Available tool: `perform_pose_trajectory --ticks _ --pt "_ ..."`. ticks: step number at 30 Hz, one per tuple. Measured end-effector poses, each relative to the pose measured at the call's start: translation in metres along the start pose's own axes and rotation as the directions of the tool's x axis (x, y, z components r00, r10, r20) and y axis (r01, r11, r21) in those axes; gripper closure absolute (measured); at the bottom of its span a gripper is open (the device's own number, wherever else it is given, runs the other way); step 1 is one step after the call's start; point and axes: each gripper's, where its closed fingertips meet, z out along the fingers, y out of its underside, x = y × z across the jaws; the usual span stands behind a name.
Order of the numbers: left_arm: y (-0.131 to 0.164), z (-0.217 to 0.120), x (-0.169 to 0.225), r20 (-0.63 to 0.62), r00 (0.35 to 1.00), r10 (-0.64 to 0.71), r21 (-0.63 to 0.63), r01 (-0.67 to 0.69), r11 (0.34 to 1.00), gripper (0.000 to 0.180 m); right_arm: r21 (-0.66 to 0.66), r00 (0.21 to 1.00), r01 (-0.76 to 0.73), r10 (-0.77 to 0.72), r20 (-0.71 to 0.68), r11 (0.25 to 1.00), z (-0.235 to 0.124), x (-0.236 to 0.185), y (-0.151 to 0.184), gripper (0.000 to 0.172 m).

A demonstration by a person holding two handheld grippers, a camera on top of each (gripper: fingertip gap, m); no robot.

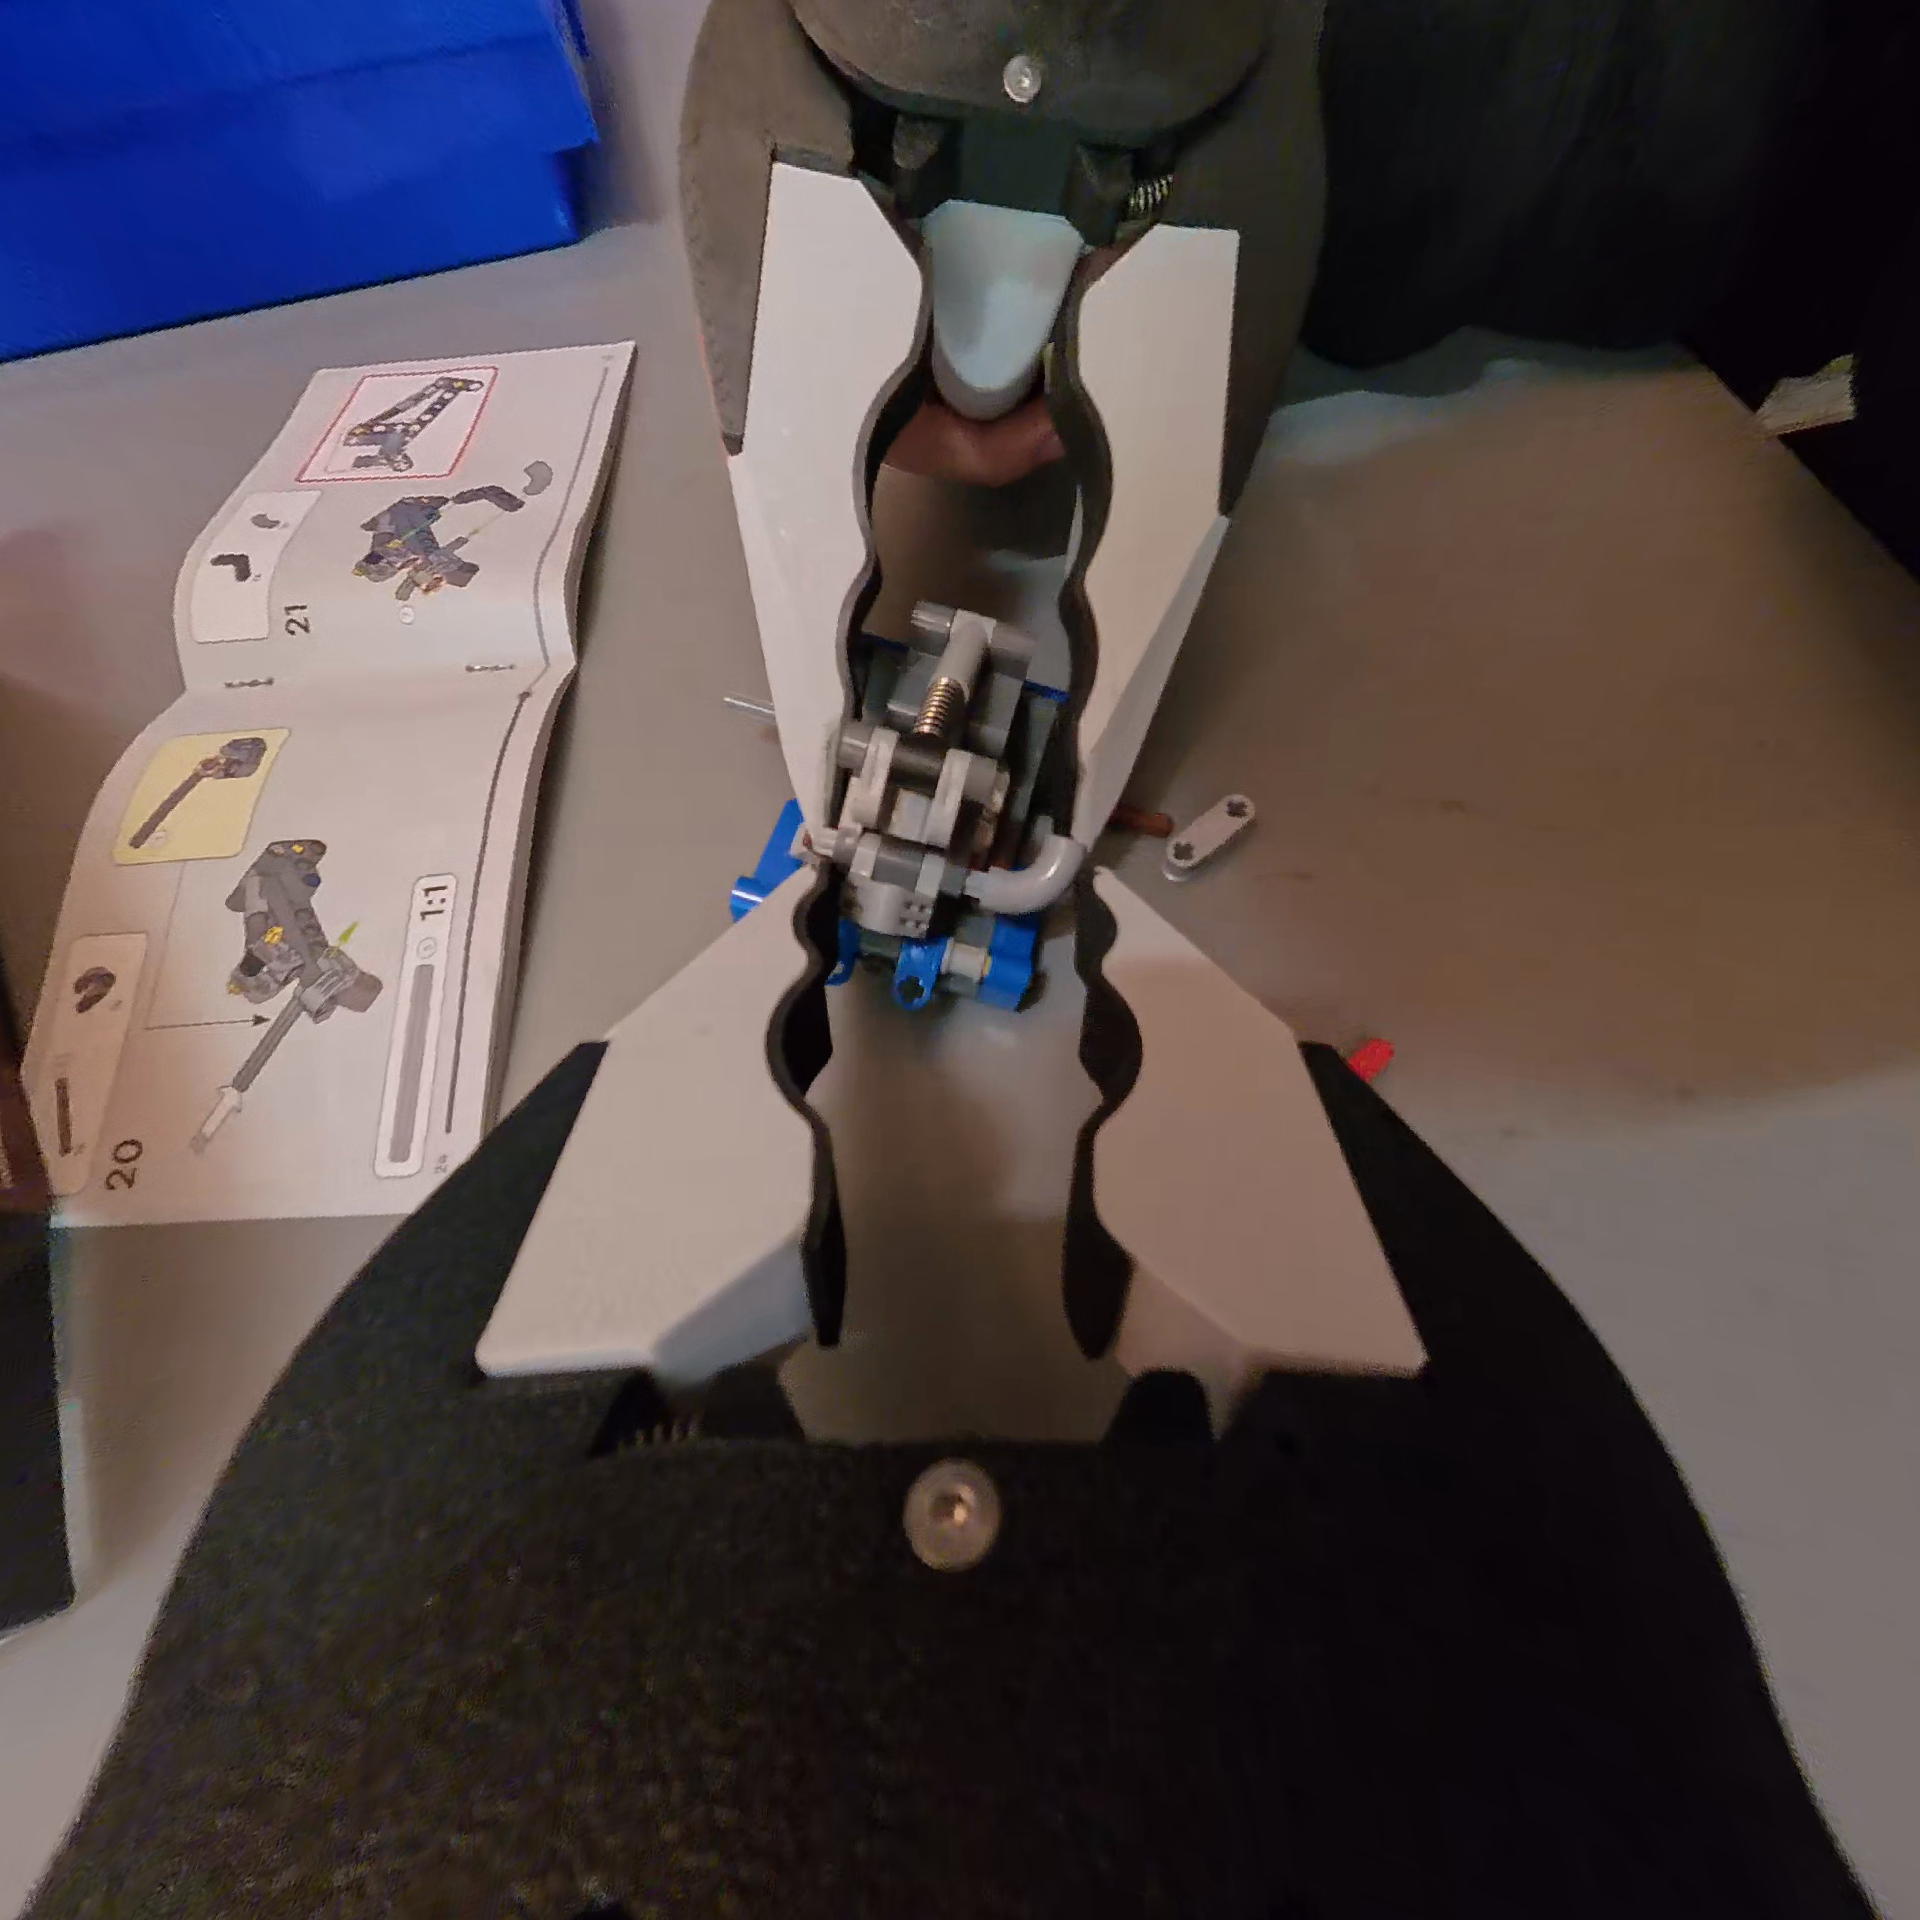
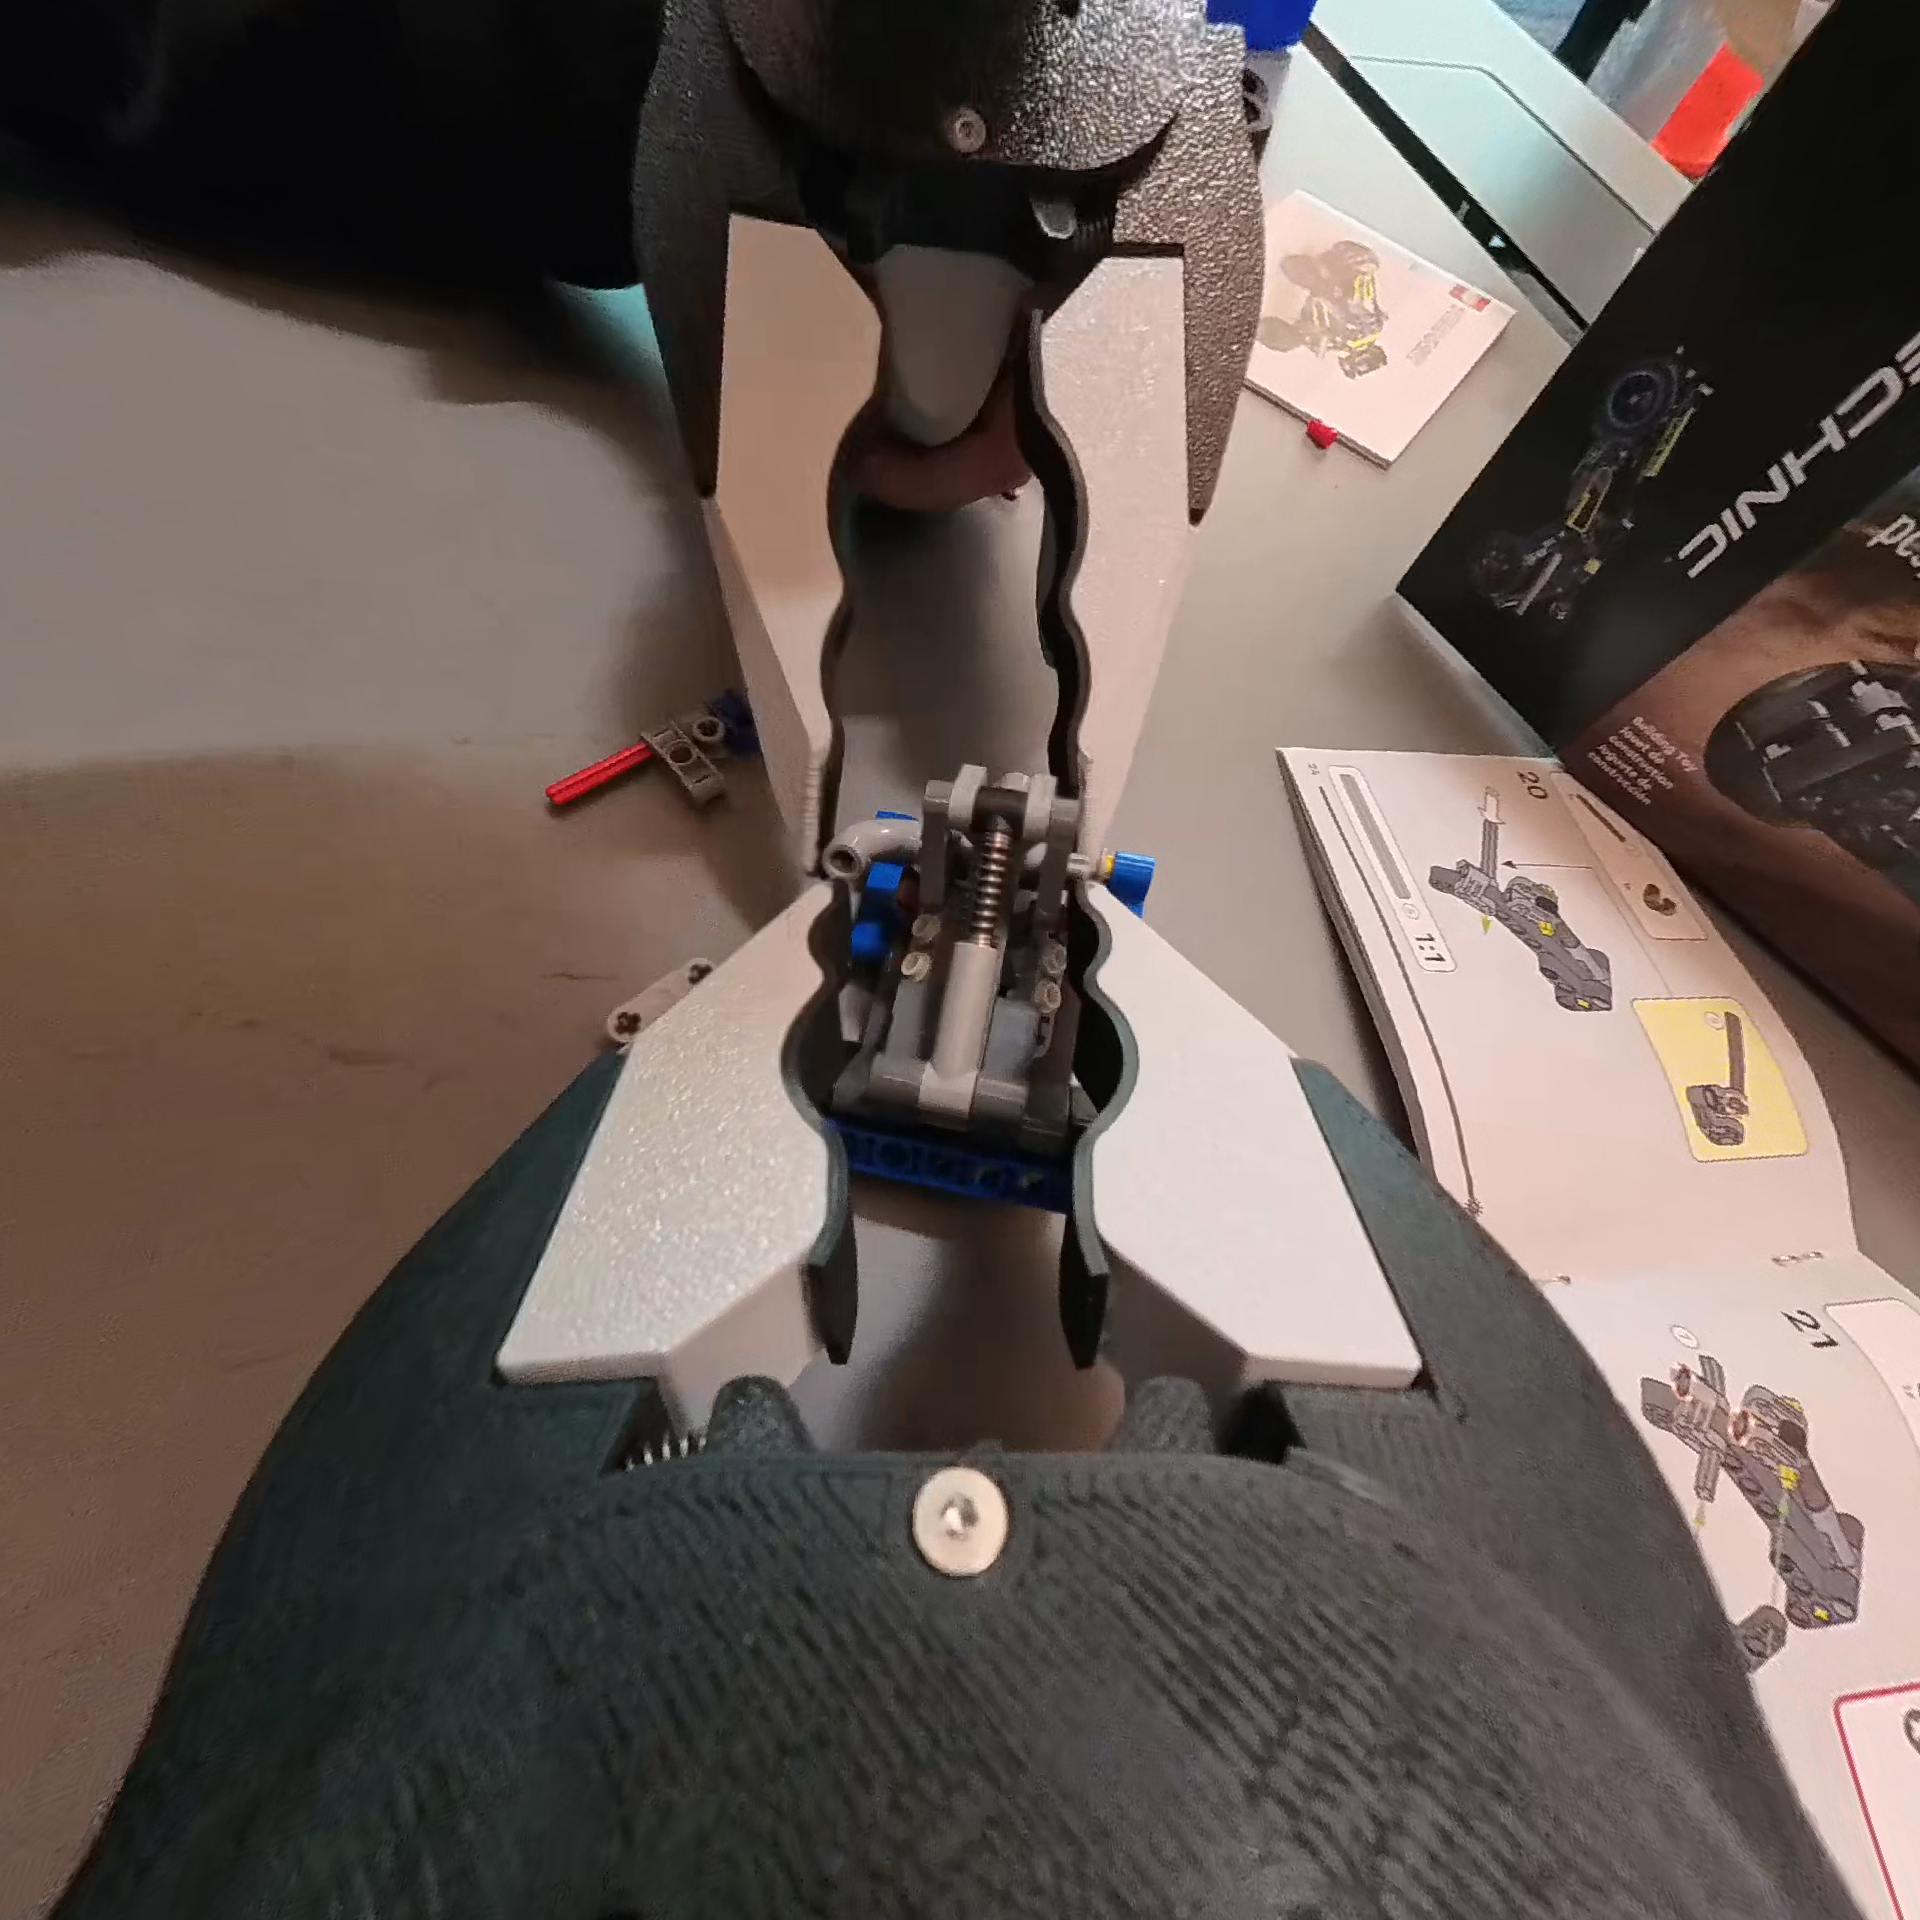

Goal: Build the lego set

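A grey and blue brick assembly (image 1: 914, 800) with a metal spring and a bent grey tube sits on the grey table (image 1: 1507, 727), between my two grippers, which face each other. In the right wrist view, my right gripper (image 2: 961, 904) encloses the assembly (image 2: 966, 1039), and its pads press on the blue beam at the base. My left gripper (image 1: 951, 894) has its fingertips (image 1: 805, 904) close on either side of the opposite end, by the tube and a side pin. I cannot tell whether they press on it. The left gripper also shows in the right wrist view (image 2: 951, 821).
An open instruction booklet (image 1: 343, 779) lies left of the grippers, and also shows in the right wrist view (image 2: 1558, 987). A blue bin (image 1: 260, 156) stands behind it. A dark product box (image 2: 1714, 468) stands nearby. A flat grey link (image 1: 1210, 836) and a red axle with a grey connector (image 2: 634, 769) lie loose. The grippers are tip to tip, or close to it. The flat grey link (image 1: 1210, 836) is about equally far from each gripper, around 4 cm.
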Motion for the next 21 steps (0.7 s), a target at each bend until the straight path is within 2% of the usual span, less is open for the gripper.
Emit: perform_pose_trajectory --ticks 6,21 --pt "0.0008 0.0005 -0.0006 -0.005 1.000 -0.031 -0.006 0.031 1.000 0.135 -0.007 1.000 0.020 -0.020 -0.017 1.000 0.0013 -0.0001 0.0004 0.135" --pt "-0.0013 0.0035 -0.0021 0.007 0.999 -0.053 -0.002 0.053 0.999 0.138 0.004 0.997 -0.076 0.076 0.005 0.997 -0.0021 0.0006 0.0000 0.136"
